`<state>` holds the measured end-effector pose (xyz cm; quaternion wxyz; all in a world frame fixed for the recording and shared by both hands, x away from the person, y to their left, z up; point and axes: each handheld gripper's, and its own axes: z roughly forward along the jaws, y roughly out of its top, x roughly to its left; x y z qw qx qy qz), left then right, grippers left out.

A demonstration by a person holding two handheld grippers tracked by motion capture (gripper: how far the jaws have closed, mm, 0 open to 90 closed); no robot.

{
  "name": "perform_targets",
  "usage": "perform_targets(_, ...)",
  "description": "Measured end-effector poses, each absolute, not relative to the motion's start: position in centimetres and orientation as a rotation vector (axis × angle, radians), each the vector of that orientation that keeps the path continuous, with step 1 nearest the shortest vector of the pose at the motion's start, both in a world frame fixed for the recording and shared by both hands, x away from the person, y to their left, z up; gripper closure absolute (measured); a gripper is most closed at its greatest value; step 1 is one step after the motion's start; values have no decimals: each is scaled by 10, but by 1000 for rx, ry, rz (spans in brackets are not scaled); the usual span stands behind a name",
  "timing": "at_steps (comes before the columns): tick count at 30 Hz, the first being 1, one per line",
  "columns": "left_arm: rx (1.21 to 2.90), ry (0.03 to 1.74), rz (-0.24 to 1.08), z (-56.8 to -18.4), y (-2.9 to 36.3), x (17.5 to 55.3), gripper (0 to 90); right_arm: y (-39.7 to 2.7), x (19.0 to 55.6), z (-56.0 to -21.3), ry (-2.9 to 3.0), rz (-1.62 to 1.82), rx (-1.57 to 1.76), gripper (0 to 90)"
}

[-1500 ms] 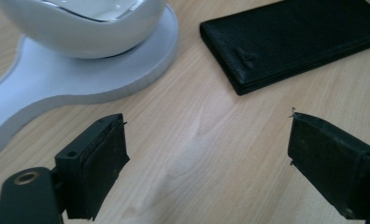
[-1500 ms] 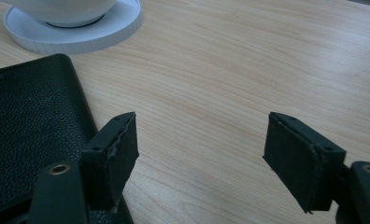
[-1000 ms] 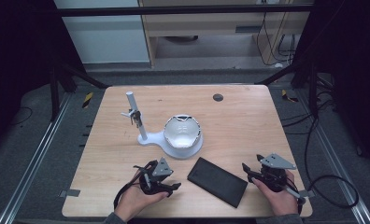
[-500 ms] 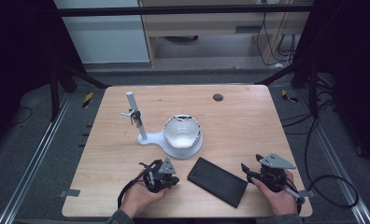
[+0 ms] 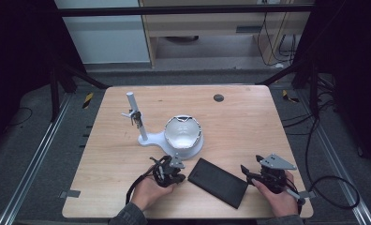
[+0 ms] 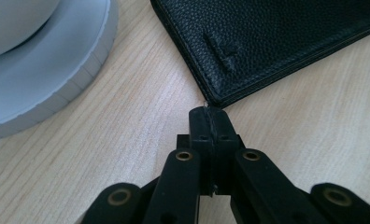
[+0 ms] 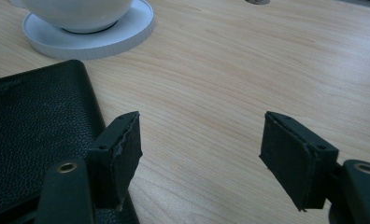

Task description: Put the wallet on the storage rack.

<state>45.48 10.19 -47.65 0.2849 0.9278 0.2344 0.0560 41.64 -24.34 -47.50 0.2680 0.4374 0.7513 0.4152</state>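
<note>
The left tongs [image 6: 210, 116], half open a second before, had snapped shut on nothing with their tips at the corner of the flat black leather case [image 5: 218, 182], low and middle on the tabletop [image 5: 249, 122], so maybe a push was coming, while the right tongs [image 7: 199, 154] had just been opening wider, empty.

The black leather case [image 6: 276, 42] bore a small embossed mark near its corner, too faint to read. A line of embossed lettering on it in the right gripper view was illegible too.
</note>
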Motion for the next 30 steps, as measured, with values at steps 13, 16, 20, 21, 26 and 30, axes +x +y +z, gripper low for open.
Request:
perform_targets(13,2504,613,123,-480,94,456,899,-244,416,-475,2028,1124,1174,284)
perform_targets(16,2487,610,119,-479,95,456,898,-243,415,-474,2029,1128,1166,282)
perform_targets(20,2459,599,113,-477,95,455,898,-239,414,-474,2051,1139,1144,272)
perform_targets(21,2453,596,116,-477,95,454,899,-237,413,-474,2061,1139,1138,267)
perform_targets(26,2415,600,121,-478,95,454,898,-224,411,-475,2128,1144,1093,237)
perform_targets(30,2387,601,121,-478,95,455,898,-210,407,-474,2175,1156,1053,194)
